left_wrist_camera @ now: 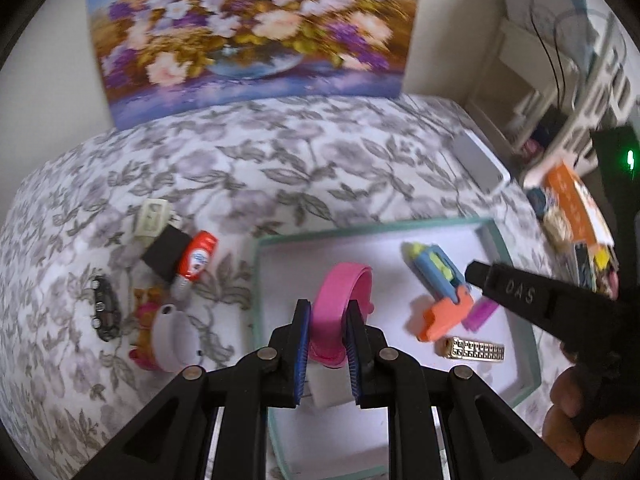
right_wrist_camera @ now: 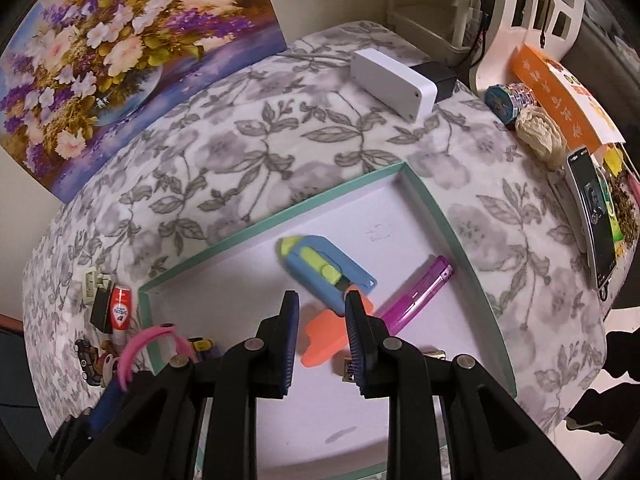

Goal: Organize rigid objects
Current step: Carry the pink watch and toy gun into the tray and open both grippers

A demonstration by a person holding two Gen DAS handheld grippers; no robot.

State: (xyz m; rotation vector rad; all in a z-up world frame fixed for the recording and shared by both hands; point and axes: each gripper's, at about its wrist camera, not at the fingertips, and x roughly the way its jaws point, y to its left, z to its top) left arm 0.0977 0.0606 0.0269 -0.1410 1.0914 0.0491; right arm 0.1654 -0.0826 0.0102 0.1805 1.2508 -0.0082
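A white tray with a teal rim [left_wrist_camera: 376,229] [right_wrist_camera: 280,220] lies on the floral cloth. My left gripper [left_wrist_camera: 327,314] is shut on a pink bracelet [left_wrist_camera: 340,296] [right_wrist_camera: 138,342] over the tray's left part. My right gripper [right_wrist_camera: 321,304] stands open above an orange piece [right_wrist_camera: 324,340] [left_wrist_camera: 442,318]. That piece lies at the end of a blue and yellow cutter [right_wrist_camera: 320,262] [left_wrist_camera: 434,270]. A purple lighter [right_wrist_camera: 416,292] and a gold patterned block [left_wrist_camera: 476,350] also lie in the tray. One right finger [left_wrist_camera: 504,288] shows in the left wrist view.
Left of the tray lie a red and white tube [left_wrist_camera: 198,256], a black block [left_wrist_camera: 166,254], a white plug [left_wrist_camera: 150,216], a toy car [left_wrist_camera: 105,308] and a white round item [left_wrist_camera: 176,336]. A white box [right_wrist_camera: 392,76], a phone [right_wrist_camera: 596,216] and a flower painting [right_wrist_camera: 120,52] stand around.
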